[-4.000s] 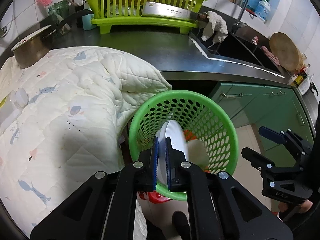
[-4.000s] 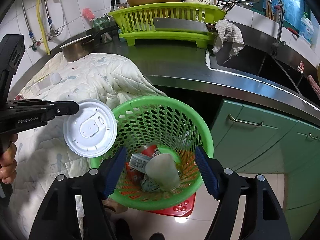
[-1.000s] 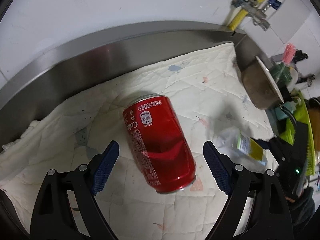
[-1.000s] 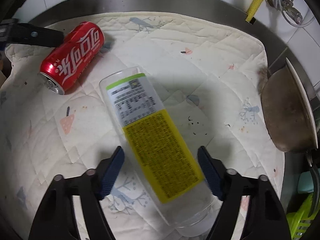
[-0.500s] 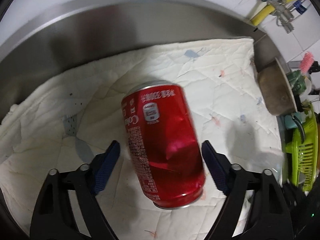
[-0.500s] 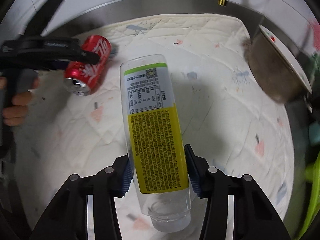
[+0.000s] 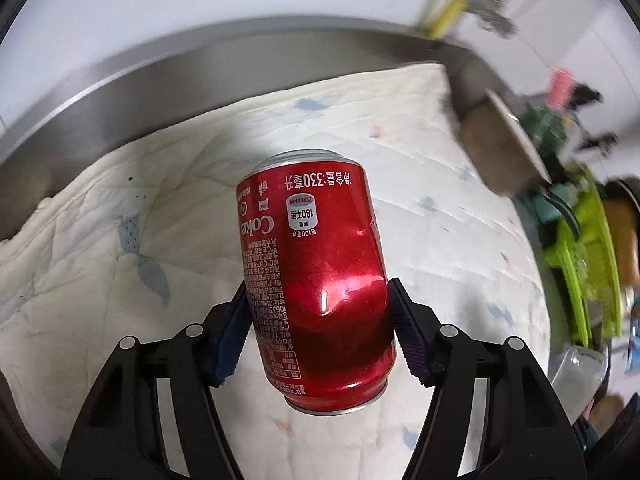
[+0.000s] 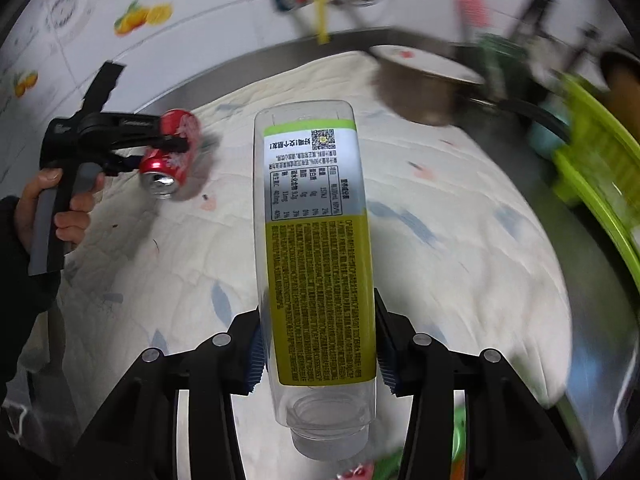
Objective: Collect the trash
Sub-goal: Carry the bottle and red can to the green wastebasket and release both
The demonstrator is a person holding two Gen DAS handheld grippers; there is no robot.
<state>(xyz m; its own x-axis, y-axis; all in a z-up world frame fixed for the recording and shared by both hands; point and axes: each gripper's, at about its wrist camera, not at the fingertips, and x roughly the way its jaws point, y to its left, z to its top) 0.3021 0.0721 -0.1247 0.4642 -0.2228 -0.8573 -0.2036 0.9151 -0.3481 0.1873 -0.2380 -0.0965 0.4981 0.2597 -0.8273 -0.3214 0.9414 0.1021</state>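
My left gripper (image 7: 318, 328) is shut on a dented red Coke can (image 7: 316, 276), its blue pads pressed on both sides, held above the white quilted cloth (image 7: 120, 248). In the right wrist view the same can (image 8: 170, 160) shows at the left in the left gripper (image 8: 160, 148). My right gripper (image 8: 318, 350) is shut on a clear plastic bottle (image 8: 316, 264) with a yellow-green label, mouth toward the camera, lifted off the cloth (image 8: 460, 264).
A steel counter rim (image 7: 160, 68) and white tiled wall lie behind the cloth. A metal pot with a lid (image 8: 420, 84) stands at the cloth's far right. A green dish rack (image 7: 580, 260) is further right. A bit of green basket (image 8: 460, 440) shows low down.
My left gripper has closed on the Coke can and raised it. My right gripper holds the bottle higher and has swung to the right; the background is blurred by motion.
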